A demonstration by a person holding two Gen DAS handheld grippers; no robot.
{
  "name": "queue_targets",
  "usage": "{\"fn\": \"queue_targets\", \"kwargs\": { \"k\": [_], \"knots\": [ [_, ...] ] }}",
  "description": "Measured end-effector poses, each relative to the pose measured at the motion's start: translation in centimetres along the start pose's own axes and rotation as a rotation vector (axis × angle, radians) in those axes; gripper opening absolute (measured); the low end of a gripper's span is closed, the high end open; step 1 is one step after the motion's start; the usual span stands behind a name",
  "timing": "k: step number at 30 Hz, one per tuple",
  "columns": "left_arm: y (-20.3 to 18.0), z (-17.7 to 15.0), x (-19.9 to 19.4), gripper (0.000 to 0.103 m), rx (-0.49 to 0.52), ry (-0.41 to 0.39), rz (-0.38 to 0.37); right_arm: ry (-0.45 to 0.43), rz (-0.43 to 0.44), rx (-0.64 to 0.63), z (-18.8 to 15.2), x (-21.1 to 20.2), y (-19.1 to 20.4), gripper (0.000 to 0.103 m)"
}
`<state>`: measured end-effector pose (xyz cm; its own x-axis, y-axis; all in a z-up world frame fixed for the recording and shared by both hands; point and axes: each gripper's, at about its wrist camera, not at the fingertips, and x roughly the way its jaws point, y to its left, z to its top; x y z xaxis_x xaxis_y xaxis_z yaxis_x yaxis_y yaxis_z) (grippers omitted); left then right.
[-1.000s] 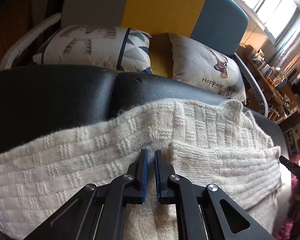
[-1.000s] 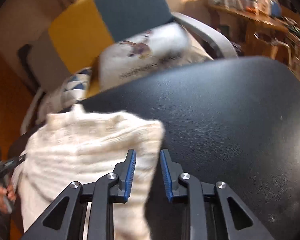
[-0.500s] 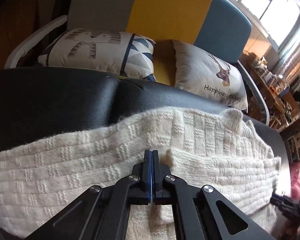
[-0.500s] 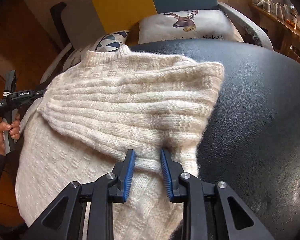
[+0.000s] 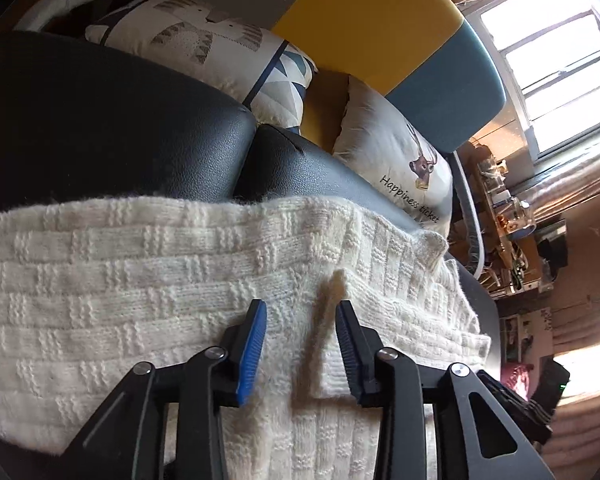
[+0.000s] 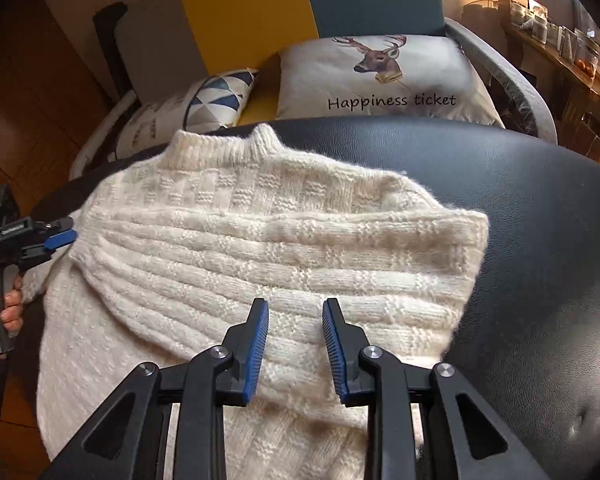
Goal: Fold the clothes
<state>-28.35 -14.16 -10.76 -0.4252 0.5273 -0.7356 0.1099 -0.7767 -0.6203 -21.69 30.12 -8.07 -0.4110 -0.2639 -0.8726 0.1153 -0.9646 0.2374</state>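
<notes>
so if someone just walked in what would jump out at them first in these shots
The cream chunky-knit sweater fills the middle, spread on the black leather seat with a sleeve folded across its chest. Behind it, the white deer cushion printed "Happiness ticket" leans on the yellow and teal chair back. Both grippers, right and left, hover open over the knit.

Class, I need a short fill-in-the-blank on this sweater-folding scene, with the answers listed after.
1. The cream sweater lies on a ____ leather surface.
2. The pillow behind it shows a ____ above the words "Happiness ticket".
3. The right tool has its jaws ____.
4. The left tool has ____ pads.

Answers: black; deer; open; blue
</notes>
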Motion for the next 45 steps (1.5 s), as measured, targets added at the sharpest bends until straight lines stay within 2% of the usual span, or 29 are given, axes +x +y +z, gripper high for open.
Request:
{"fn": "queue_targets", "kwargs": {
  "k": [2, 5, 6, 7, 10, 14, 16, 18, 21, 23, 26, 28, 29, 31, 34, 36, 39, 42, 43, 45],
  "knots": [
    [-1.0, -0.4, 0.2, 0.042, 0.024, 0.005, -0.02, -0.003, 0.019, 0.013, 0.0, 0.4, 0.2, 0.028],
    [-3.1, -1.0, 1.7, 0.039, 0.133, 0.023, 0.056, -0.02, 0.023, 0.028, 0.4, 0.3, -0.1, 0.028],
    [-3.8, -1.4, 2.3, 0.019, 0.178, 0.032, 0.088, -0.024, 0.015, 0.037, 0.6, 0.3, -0.5, 0.028],
    [-4.3, -1.8, 2.6, 0.006, 0.209, 0.035, 0.112, -0.027, 0.007, 0.047, 0.9, 0.3, -0.8, 0.028],
    [-4.6, -2.2, 0.7, 0.006, 0.21, -0.037, 0.107, -0.036, -0.03, 0.07, 1.6, 0.6, -2.0, 0.028],
    [-3.6, -1.3, 0.6, 0.006, 0.208, -0.076, 0.19, -0.047, -0.081, 0.092, 2.8, 2.1, -3.4, 0.028],
    [-2.9, -1.4, 1.4, 0.006, 0.208, -0.077, 0.234, -0.079, -0.066, 0.108, 3.1, 2.7, -3.7, 0.028],
    [-2.6, -1.5, 1.6, 0.009, 0.194, -0.079, 0.235, -0.099, -0.057, 0.123, 3.1, 2.8, -3.8, 0.028],
    [-1.7, -1.4, 0.7, 0.017, 0.102, -0.06, 0.178, -0.09, -0.027, 0.141, 2.7, 1.9, -4.0, 0.028],
    [-1.1, -1.6, -1.0, 0.017, 0.042, -0.093, 0.15, -0.124, -0.003, 0.124, 1.8, 0.1, -3.7, 0.028],
    [-1.6, -2.9, -3.3, 0.024, 0.066, -0.14, 0.073, -0.102, 0.02, 0.073, -0.1, -1.2, -2.8, 0.028],
    [-2.4, -4.1, -3.1, 0.036, 0.118, -0.121, 0.078, -0.051, -0.016, 0.037, -1.5, -0.5, -2.5, 0.028],
    [-2.5, -4.6, -2.4, 0.037, 0.144, -0.105, 0.11, -0.031, -0.029, 0.023, -2.3, 0.0, -2.5, 0.028],
    [-2.5, -5.7, -0.9, 0.036, 0.196, -0.082, 0.168, -0.077, -0.021, 0.023, -3.6, 0.0, -2.8, 0.028],
    [-2.7, -7.0, -0.2, 0.036, 0.262, -0.098, 0.212, -0.111, 0.0, 0.063, -4.5, -0.4, -3.5, 0.026],
    [-2.9, -7.3, -0.3, 0.036, 0.27, -0.1, 0.225, -0.124, -0.002, 0.066, -4.8, -0.6, -3.7, 0.024],
    [-2.8, -7.4, -1.4, 0.036, 0.232, -0.087, 0.207, -0.128, 0.008, 0.105, -5.0, -1.2, -4.2, 0.023],
    [0.0, -8.3, -5.0, 0.036, 0.074, -0.125, 0.082, -0.165, -0.053, 0.139, -5.2, -3.6, -2.8, 0.029],
    [1.7, -8.8, -6.6, 0.037, -0.003, -0.145, 0.031, -0.21, -0.043, 0.123, -5.6, -4.8, -1.6, 0.035],
    [5.6, -10.0, -9.8, 0.039, -0.164, -0.195, -0.067, -0.23, 0.088, 0.133, -7.1, -6.1, 0.9, 0.039]
  ]
}}
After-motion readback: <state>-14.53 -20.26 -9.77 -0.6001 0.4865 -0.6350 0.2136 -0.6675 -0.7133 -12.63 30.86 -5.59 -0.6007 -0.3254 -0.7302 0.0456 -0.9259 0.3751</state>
